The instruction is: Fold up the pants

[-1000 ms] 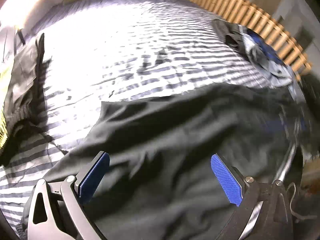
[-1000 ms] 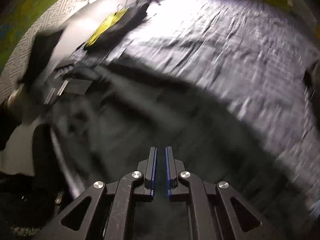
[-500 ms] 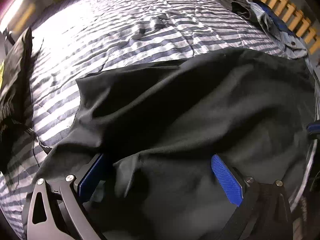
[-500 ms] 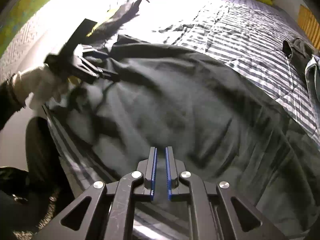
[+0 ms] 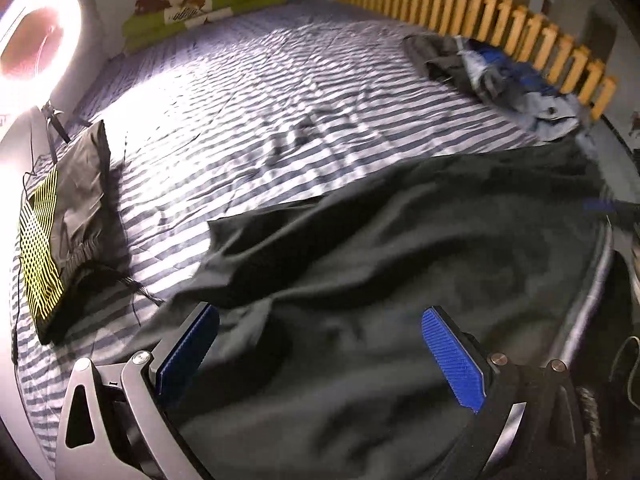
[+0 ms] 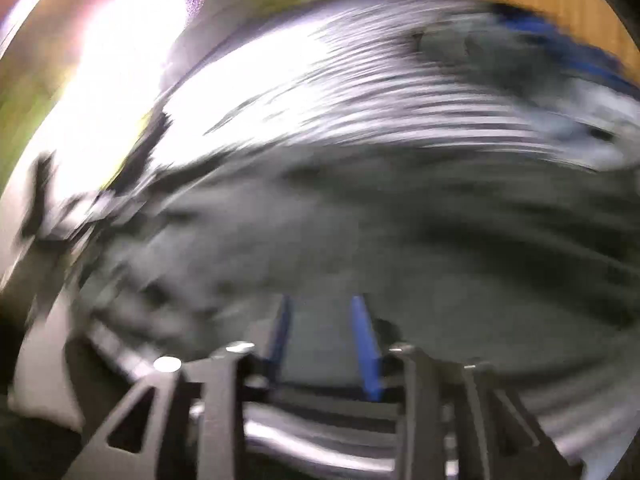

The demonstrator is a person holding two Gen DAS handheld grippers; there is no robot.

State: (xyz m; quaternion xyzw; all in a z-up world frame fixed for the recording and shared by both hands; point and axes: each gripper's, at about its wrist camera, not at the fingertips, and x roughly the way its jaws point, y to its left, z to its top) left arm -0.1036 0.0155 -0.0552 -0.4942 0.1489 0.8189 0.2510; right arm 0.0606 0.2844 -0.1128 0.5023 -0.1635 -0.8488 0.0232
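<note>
Looking down from the left wrist view: black pants (image 5: 400,280) lie rumpled across the near part of the bed, on the striped sheet (image 5: 280,100), with one flap edge folded over near the middle. Left hand-held gripper (image 5: 320,344) hovers over the cloth with jaws spread wide, blue pads (image 5: 452,360) clear of the fabric, nothing gripped.

Only this view is sharp enough to show the rest: a folded black garment with a yellow mesh panel (image 5: 60,232) at the left edge of the bed, a heap of grey and blue clothes (image 5: 500,72) at the far right beside the wooden slat rail (image 5: 480,12), green folded bedding (image 5: 208,4) at the far end, and a ring light (image 5: 36,40) glowing at the upper left.

Right wrist view is heavily motion-blurred. It does show the right hand-held gripper (image 6: 324,320) with jaws opening, blue pads apart over the dark pants (image 6: 400,240); no cloth visibly pinched between them. The clothes heap (image 6: 520,52) is just a smear there.
</note>
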